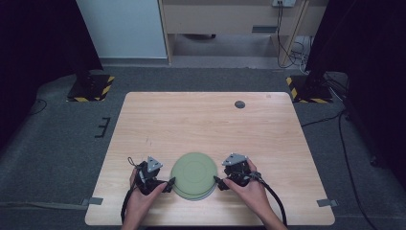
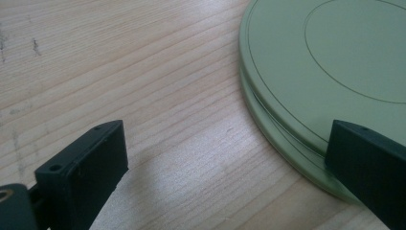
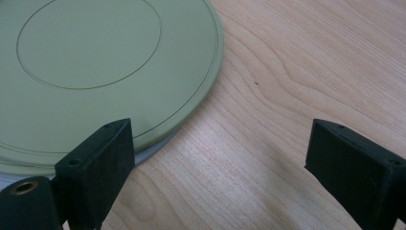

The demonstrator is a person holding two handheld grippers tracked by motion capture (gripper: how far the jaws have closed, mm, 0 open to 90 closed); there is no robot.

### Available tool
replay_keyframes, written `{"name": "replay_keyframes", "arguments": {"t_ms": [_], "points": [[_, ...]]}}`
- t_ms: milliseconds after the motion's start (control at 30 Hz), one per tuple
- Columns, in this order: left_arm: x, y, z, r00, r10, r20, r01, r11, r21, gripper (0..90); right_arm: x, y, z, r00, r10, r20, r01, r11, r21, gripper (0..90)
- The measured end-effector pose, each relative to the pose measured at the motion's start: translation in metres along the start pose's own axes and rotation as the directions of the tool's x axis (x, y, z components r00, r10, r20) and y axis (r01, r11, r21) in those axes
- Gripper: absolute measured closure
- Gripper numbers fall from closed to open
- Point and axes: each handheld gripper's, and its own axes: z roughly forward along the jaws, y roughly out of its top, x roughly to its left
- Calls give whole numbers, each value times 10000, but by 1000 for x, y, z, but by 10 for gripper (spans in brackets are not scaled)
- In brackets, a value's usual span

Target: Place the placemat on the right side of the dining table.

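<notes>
the plates [image 1: 193,175] sit stacked near the front edge of the desk [image 1: 210,120], about midway between my two hands. from above they look like one green disc, but my left gripper view shows two green rims, one on the other, and my right gripper view shows a pale edge under the green, so there may be a third.

my left gripper [image 1: 168,184] is at the stack's left side, jaws wide apart and holding nothing; one jaw stands over the rim [image 2: 287,139] and the other over bare wood. my right gripper [image 1: 218,183] is at the stack's right side, also wide open and empty, with one jaw in front of the plate edge [image 3: 191,110] and the other off over the desk.

as i judge it, the job has barely begun: both grippers are lined up at the stack, but nothing is gripped or lifted. closing on a rim and parting or moving the plates is all still ahead.
</notes>
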Motion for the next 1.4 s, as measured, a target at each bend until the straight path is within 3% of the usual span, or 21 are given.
{"name": "replay_keyframes", "arguments": {"t_ms": [133,333,467,600,633,767,1000,1400], "points": [[0,0,-3,10000,-62,70,62,9999,-95,34,2,0,-2,10000,-86,22,86,9999,-110,121],[-1,-2,-2,10000,59,-48,-58,10000,61,32,5,2,-3,9990,-79,-434,68,9996,-256,120],[-2,0,0,9998,97,-190,-95,9999,89,5,9,4,-3,9989,-405,-217,399,9989,-264,121],[-1,1,2,9999,-21,-155,22,10000,37,3,10,5,-2,9992,-405,23,405,9987,-320,123],[-1,2,2,9997,-11,-261,12,10000,22,3,11,6,-1,9985,-479,270,487,9984,-288,103],[-2,3,2,9995,80,-303,-80,10000,3,19,11,7,-1,9987,-448,245,453,9987,-223,116],[1,0,-1,9997,40,-222,-40,10000,16,29,6,3,-4,9976,-335,-610,351,9991,254,141],[-4,5,4,9988,82,-492,-86,9999,-86,26,5,6,-2,9994,-343,31,342,9993,179,98]]}}
